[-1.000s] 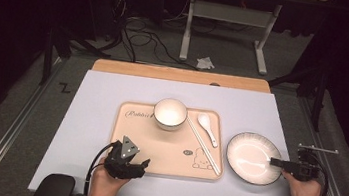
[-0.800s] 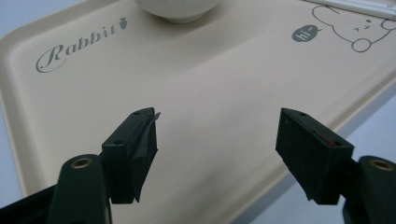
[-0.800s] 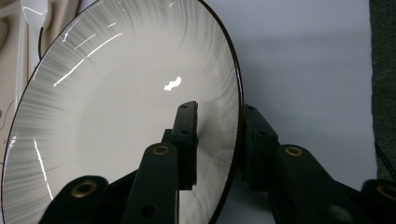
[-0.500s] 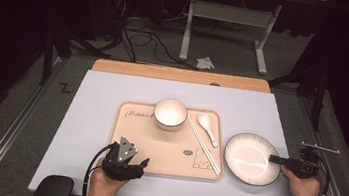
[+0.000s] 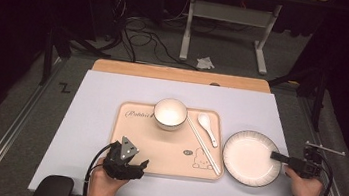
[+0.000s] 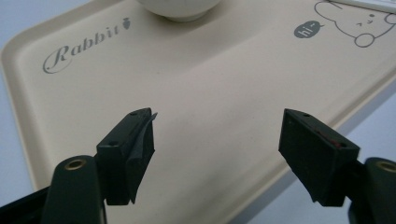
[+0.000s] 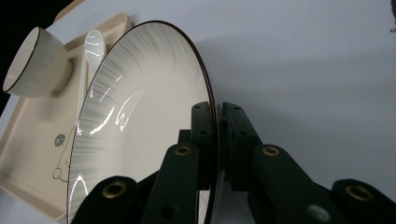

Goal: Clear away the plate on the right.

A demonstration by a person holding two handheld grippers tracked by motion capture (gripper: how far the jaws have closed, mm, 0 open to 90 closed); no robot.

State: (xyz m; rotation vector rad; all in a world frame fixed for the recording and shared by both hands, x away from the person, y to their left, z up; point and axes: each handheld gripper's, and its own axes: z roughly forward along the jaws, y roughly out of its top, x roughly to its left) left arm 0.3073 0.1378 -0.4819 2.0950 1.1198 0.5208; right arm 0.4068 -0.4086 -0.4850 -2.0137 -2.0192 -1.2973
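Observation:
A white plate with a dark rim (image 5: 250,157) lies on the table just right of the beige rabbit tray (image 5: 156,148). My right gripper (image 5: 278,156) is shut on its right rim. The right gripper view shows both jaws (image 7: 217,109) pinching that rim of the plate (image 7: 140,116), and they have just been closing on it. My left gripper (image 5: 141,167) hovers at the tray's near left edge. In its own view it (image 6: 217,130) stands open over the bare tray (image 6: 210,79) with nothing between the jaws.
On the tray stand a white bowl (image 5: 170,113), a white spoon (image 5: 207,128) and a pair of chopsticks (image 5: 203,152) along its right side. The bowl (image 7: 35,63) and spoon (image 7: 91,46) lie beyond the plate. A wooden board edges the table's far side.
The right gripper's jaws have come together on the plate's rim, and the plate has shifted slightly to the left. The left gripper has stayed where it was.

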